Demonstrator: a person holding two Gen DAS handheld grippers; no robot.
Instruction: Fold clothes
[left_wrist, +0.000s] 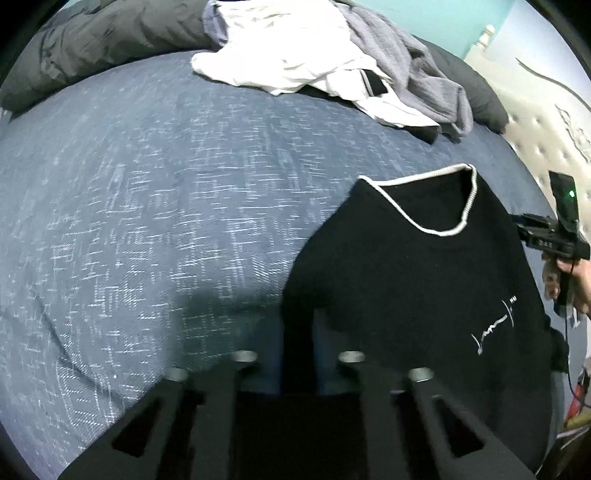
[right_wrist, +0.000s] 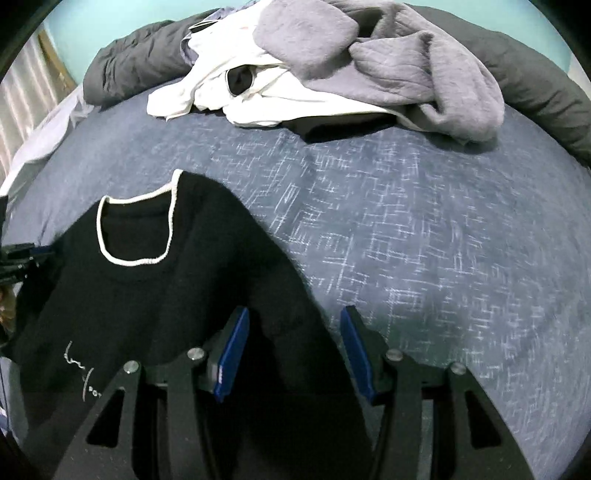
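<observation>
Black shirt (right_wrist: 155, 295): white-trimmed collar toward the top of the frame, long axis running from collar down to the lower edge; lies on the blue bed cover (right_wrist: 406, 240), lower left in the right wrist view.

Right tool (right_wrist: 291, 354): blue pads spread apart, straddling the shirt's edge.

Left tool (left_wrist: 295, 369): fingertips blurred, state cannot be told.

Pile of white and grey clothes (left_wrist: 332, 62): top of frame.

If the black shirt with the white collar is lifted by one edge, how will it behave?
The black shirt is probably floppy: it lies limp on the bed. It likely sags and drags. It seems light, thin knit.
</observation>
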